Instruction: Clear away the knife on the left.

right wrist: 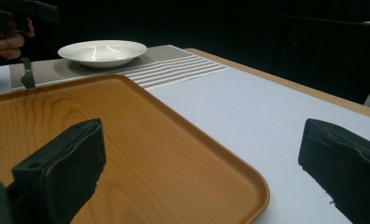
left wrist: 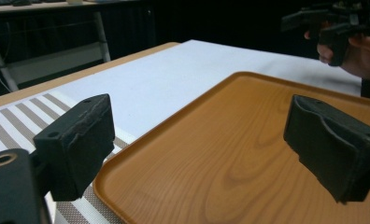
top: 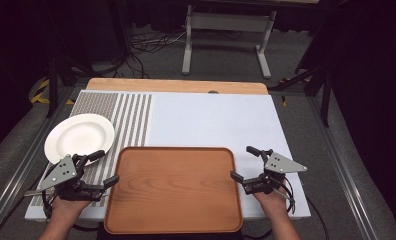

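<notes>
Bright table, dark surroundings — soft, grainy

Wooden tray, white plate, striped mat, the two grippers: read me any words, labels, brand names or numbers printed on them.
None: no text, label, brand or number can be read.
Orange-brown wooden tray: plain wood grain.
Round white plate: blank.
Grey-and-white striped mat: only stripes.
White table sheet: blank.
Left gripper and right gripper: black jaws and grey plates, no markings legible.

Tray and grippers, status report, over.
Left gripper open at tray left edge. Right gripper open at right edge. Tray empty, unheld. White plate far left, clear.
</notes>
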### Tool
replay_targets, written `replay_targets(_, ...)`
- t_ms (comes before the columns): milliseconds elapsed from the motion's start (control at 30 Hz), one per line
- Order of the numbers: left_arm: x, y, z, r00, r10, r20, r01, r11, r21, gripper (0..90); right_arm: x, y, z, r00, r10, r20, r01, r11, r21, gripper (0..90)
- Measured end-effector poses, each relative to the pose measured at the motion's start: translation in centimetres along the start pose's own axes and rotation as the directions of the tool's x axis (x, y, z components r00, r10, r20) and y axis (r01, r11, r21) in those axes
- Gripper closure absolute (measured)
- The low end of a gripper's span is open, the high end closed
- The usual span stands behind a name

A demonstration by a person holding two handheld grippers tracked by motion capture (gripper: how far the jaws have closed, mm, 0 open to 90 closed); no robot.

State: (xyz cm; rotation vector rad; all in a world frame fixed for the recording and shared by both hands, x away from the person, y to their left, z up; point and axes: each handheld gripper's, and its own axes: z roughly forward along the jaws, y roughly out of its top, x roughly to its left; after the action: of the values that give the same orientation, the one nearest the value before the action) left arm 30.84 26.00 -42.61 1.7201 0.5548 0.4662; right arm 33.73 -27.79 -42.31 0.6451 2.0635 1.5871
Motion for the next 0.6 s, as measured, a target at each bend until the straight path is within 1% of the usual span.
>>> replay_targets(33,0.1,0.3,-0.2,1.0000,0.005,0.002,-0.005,1.0000,0.008,10.1,0.0,0.0,0.0,1.0000,-0.001,-0.002,0.001,1.000,0.001,1.3)
replay_targets(133,0.4,0.9,-0.6,0.9999,0.003,0.012,-0.003,1.0000,0.006,10.1,0.0,0.0,0.1,1.0000,-0.001,-0.008,0.002,1.000,0.009,1.3)
replay_targets(200,0.6,1.2,-0.7,0.9998,0.005,0.018,-0.005,0.9998,0.018,9.6,0.1,0.0,0.2,0.9999,-0.003,-0.013,0.003,1.000,0.010,1.3)
replay_targets(267,0.8,1.4,-0.8,0.9997,0.015,0.021,-0.016,0.9993,0.034,9.6,0.1,0.0,0.2,0.9999,-0.004,-0.013,0.004,1.000,0.010,1.3)
replay_targets(300,0.8,1.5,-0.9,0.9996,0.019,0.023,-0.020,0.9986,0.049,9.6,0.0,0.0,0.2,0.9999,-0.002,-0.012,0.002,1.000,0.009,1.3)
replay_targets(433,1.0,1.7,-1.1,0.9992,0.026,0.029,-0.028,0.9974,0.067,9.6,0.0,0.0,0.1,1.0000,-0.001,-0.009,0.002,1.000,0.010,1.3)
replay_targets(500,1.2,1.8,-1.1,0.9987,0.031,0.041,-0.034,0.9951,0.093,9.6,0.0,0.0,0.1,1.0000,-0.002,-0.009,0.002,1.000,0.013,1.3)
replay_targets(567,1.4,1.8,-1.2,0.9982,0.035,0.048,-0.041,0.9908,0.129,9.3,0.0,0.0,0.1,0.9999,-0.001,-0.012,0.001,1.000,0.012,1.3)
replay_targets(600,1.7,1.8,-1.3,0.9980,0.041,0.049,-0.048,0.9864,0.158,8.9,0.0,0.0,0.2,0.9999,0.000,-0.014,0.000,1.000,0.012,1.3)
